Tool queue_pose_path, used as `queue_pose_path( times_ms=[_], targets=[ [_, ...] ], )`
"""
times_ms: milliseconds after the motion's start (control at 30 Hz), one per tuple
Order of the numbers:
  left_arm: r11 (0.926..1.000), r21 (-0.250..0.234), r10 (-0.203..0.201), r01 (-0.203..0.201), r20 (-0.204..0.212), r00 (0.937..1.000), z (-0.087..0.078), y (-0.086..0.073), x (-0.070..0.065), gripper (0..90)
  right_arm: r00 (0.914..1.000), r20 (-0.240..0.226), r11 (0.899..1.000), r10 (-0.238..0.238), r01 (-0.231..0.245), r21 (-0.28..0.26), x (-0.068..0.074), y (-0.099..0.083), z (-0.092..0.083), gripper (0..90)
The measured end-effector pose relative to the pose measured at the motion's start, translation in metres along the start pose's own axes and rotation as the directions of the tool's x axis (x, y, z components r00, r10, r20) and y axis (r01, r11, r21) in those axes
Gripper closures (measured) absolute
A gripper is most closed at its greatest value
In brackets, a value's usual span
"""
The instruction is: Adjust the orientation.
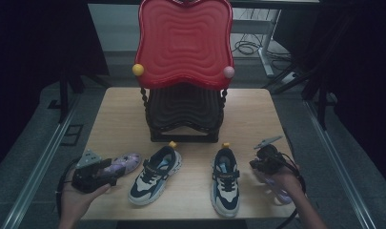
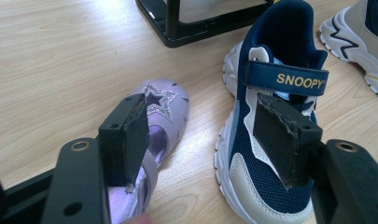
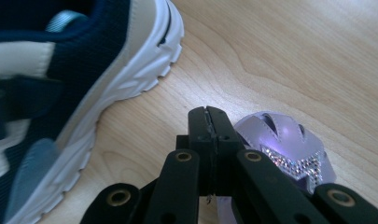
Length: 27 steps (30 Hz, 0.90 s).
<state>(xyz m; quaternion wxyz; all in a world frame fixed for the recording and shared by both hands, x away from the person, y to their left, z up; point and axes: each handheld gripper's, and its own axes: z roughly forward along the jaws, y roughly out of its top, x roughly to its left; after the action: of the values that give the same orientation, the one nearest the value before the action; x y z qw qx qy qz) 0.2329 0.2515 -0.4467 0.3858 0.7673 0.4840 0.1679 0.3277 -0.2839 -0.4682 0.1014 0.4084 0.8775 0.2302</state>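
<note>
On the wooden table [image 1: 119, 119] four children's shoes lie in a rough row in front of a black stand [image 1: 183, 114] that carries a red wavy tray [image 1: 183, 40].

The left gripper [image 1: 115, 172] rests low at the table's near left corner, held in the person's left hand [image 1: 78, 198]. In the left gripper view its jaws stand wide apart, nothing pressed between the pads. The left jaw hangs over the strap end of a lilac sandal [image 2: 161, 121] with a glittery star on its toe; the right jaw hangs over the near end of a navy and cream sneaker [image 2: 266, 140] whose strap reads SNOOPY. Whether either pad touches a shoe cannot be told from here.

The right gripper [image 1: 254, 164] sits at the near right of the table in the right hand [image 1: 283, 183]. In the right gripper view its jaws are pressed flat together with nothing visible between them. A second lilac sandal [image 3: 289, 144] lies just beside and partly under the jaw tips, toe pointing away. The other navy sneaker [image 3: 60, 93] lies near, to the left in that view.

In the high view the two sneakers [image 1: 155, 174] sit side by side in the middle, sandals at the outer ends.
</note>
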Motion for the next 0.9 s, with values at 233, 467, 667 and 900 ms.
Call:
queue_pose_path(
  times_ms=[233, 467, 667, 900],
  targets=[
    [1.0, -0.001, 0.0, 0.0, -0.007, 1.0, -0.003, -0.001, 0.002, 35.9, 0.9999, -0.012, 0.998, -0.007, 0.006, -0.067, 0.003, -0.008, -0.017, 89.9],
    [0.9998, -0.018, 0.001, -0.001, 0.012, 0.9999, -0.014, 0.002, 0.001, 35.9, 1.0, -0.005, 0.993, -0.008, 0.007, -0.114, 0.008, -0.022, -0.031, 89.8],
    [0.9994, -0.034, 0.008, -0.008, 0.016, 0.9998, -0.025, 0.006, 0.001, 35.7, 0.9999, -0.013, 0.99, -0.001, -0.001, -0.14, 0.008, -0.031, -0.034, 89.5],
    [0.9999, -0.002, -0.013, 0.013, 0.006, 0.9999, -0.03, -0.006, 0.011, 36.0, 0.9995, -0.029, 0.986, 0.01, -0.015, -0.166, 0.009, -0.041, -0.038, 79.1]
  ],
)
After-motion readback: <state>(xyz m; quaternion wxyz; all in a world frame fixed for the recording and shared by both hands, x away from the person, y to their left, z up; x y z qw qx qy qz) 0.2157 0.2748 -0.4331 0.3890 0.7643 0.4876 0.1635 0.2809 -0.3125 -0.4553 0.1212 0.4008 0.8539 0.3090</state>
